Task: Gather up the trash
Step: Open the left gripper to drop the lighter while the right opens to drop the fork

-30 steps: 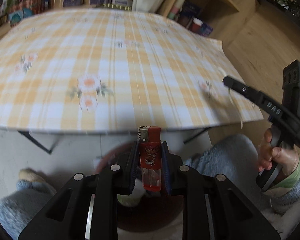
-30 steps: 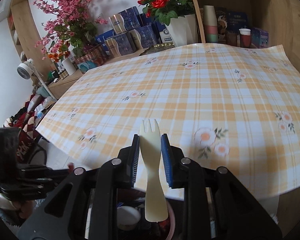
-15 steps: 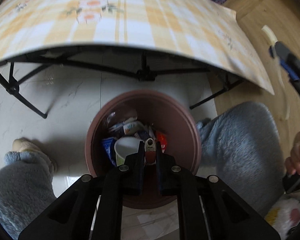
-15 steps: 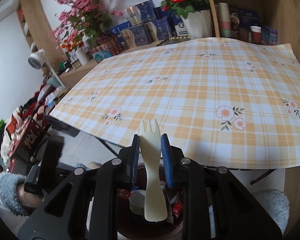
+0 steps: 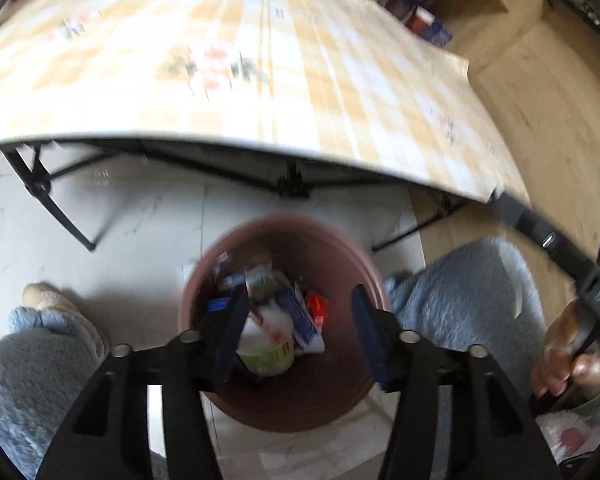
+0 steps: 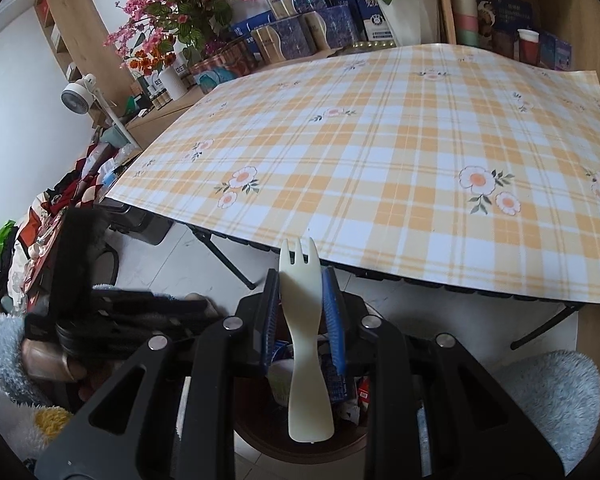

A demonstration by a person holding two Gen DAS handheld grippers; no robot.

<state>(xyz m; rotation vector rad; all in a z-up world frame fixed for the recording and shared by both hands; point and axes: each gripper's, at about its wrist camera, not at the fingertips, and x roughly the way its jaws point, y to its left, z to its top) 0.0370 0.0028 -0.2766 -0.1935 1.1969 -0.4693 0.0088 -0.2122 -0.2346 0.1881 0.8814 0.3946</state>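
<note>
The left gripper (image 5: 296, 322) hangs spread and empty over the brown bin (image 5: 364, 268) already holding wrappers and a cup, while the right gripper (image 6: 302, 312), clamping a plastic spork (image 6: 306, 320), waits above it at twelve o'clock, undropped.

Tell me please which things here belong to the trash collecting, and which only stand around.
Part of the job:
- plastic fork, held in the right gripper
- brown bin with trash inside
- left gripper, open above the bin

Just around:
- checked tablecloth
- flower pots
- boxes
- small fan
</note>
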